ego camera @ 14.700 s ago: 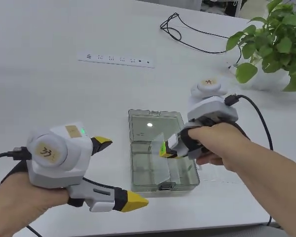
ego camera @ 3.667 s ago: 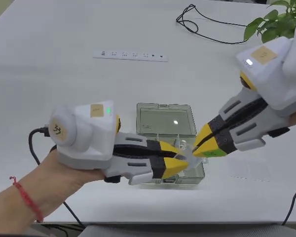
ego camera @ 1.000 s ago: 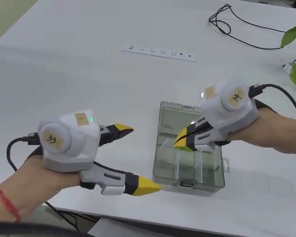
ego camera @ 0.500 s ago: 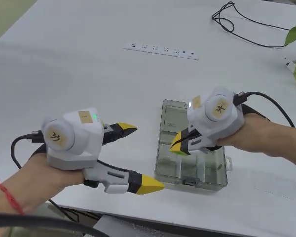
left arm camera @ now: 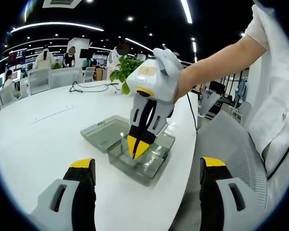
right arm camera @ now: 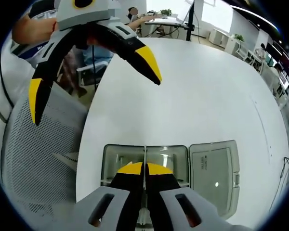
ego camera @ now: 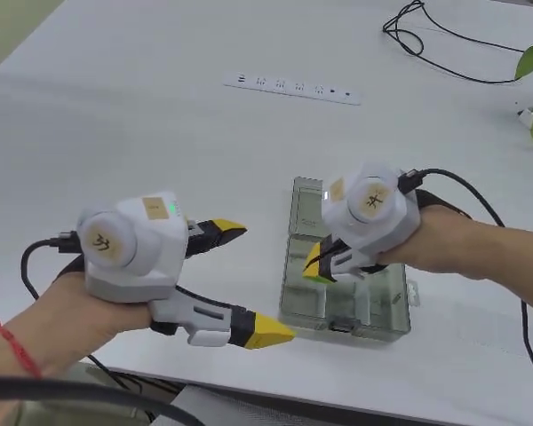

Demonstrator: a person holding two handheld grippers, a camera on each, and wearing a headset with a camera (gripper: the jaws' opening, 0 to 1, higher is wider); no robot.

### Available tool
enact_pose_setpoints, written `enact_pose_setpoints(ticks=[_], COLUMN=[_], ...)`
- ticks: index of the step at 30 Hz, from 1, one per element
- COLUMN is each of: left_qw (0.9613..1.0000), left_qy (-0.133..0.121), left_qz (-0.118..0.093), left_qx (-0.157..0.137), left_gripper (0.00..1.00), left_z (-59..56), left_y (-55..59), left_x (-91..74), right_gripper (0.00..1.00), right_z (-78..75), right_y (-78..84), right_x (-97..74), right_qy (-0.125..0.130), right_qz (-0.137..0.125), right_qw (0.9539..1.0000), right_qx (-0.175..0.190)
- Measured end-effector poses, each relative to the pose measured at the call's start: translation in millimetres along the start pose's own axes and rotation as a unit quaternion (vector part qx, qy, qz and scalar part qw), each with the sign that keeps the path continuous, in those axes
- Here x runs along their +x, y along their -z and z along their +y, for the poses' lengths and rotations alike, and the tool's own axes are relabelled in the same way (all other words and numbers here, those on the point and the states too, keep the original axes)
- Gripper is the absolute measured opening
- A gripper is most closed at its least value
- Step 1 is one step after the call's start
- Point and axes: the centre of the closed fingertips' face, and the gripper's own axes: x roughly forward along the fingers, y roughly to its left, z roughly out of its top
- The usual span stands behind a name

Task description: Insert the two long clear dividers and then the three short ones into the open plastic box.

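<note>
In the head view the left claw (ego camera: 258, 282) gaped empty over the bench (ego camera: 115, 106) and the right claw (ego camera: 313, 266) hung low in the open plastic box (ego camera: 393, 311), the left gripper view agreeing, while the right gripper view showed it pinched shut on a clear divider (right arm camera: 144, 154), which I judged light, stiff and slick, best held mid-top-edge.

Head view: high, down onto the tabletop (ego camera: 160, 115);
Left gripper view: low, facing the box (left arm camera: 131, 171), near;
Right gripper view: over the box, nearer;
Shared: box; probably lid (right arm camera: 214, 163)
</note>
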Motion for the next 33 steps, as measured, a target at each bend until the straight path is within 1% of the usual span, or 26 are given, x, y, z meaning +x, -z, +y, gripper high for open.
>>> enact_pose_setpoints(ticks=[5, 9, 12, 14, 19, 24, 26, 29, 31, 33], left_qw=[1.0, 1.0, 1.0, 1.0, 1.0, 1.0, 0.9999, 0.9999, 0.9999, 0.9998], left_qy=[0.001, 0.002, 0.003, 0.003, 0.003, 0.003, 0.002, 0.002, 0.001, 0.001], left_qz=[0.001, 0.002, 0.002, 0.004, 0.006, 0.009, 0.011, 0.013, 0.016, 0.019], left_qx=[0.0, 0.0, 0.0, 0.001, 0.001, 0.002, 0.003, 0.003, 0.005, 0.006], left_gripper=[0.91, 0.91, 0.92, 0.92, 0.92, 0.93, 0.93, 0.94, 0.94, 0.95], left_z=[-0.6, -0.3, 0.4, 0.7, 1.2, 1.1, 1.5, 1.9, 2.3, 2.4], left_y=[0.7, 1.6, 2.0, 2.4, 2.7, 4.5, 5.1, 5.7, 6.7, 7.9], left_x=[0.1, 0.2, 0.5, 0.5, 0.3, 0.4, 0.2, 0.0, 0.2, 0.2], right_gripper=[0.02, 0.02, 0.02, 0.02, 0.03, 0.04, 0.07, 0.11, 0.13, 0.14], right_z=[0.5, -0.3, 0.1, 0.1, -0.8, -2.4, -3.0, -5.0, -7.8, -9.7], right_y=[2.3, 2.9, 4.3, 4.4, 4.4, 5.3, 3.7, -2.2, -5.4, -5.6], right_x=[4.5, 3.9, 7.5, 6.0, 5.4, 4.3, 0.8, -7.8, -18.1, -25.6], right_qy=[0.003, 0.002, 0.003, 0.003, 0.006, 0.012, 0.014, 0.019, 0.025, 0.029], right_qz=[0.015, 0.017, 0.024, 0.025, 0.02, 0.015, 0.007, -0.014, -0.031, -0.04], right_qw=[0.9998, 0.9998, 0.9996, 0.9996, 0.9997, 0.9998, 0.9999, 0.9996, 0.9988, 0.9982], right_qx=[-0.011, -0.01, -0.016, -0.015, -0.016, -0.004, 0.004, 0.017, 0.029, 0.035])
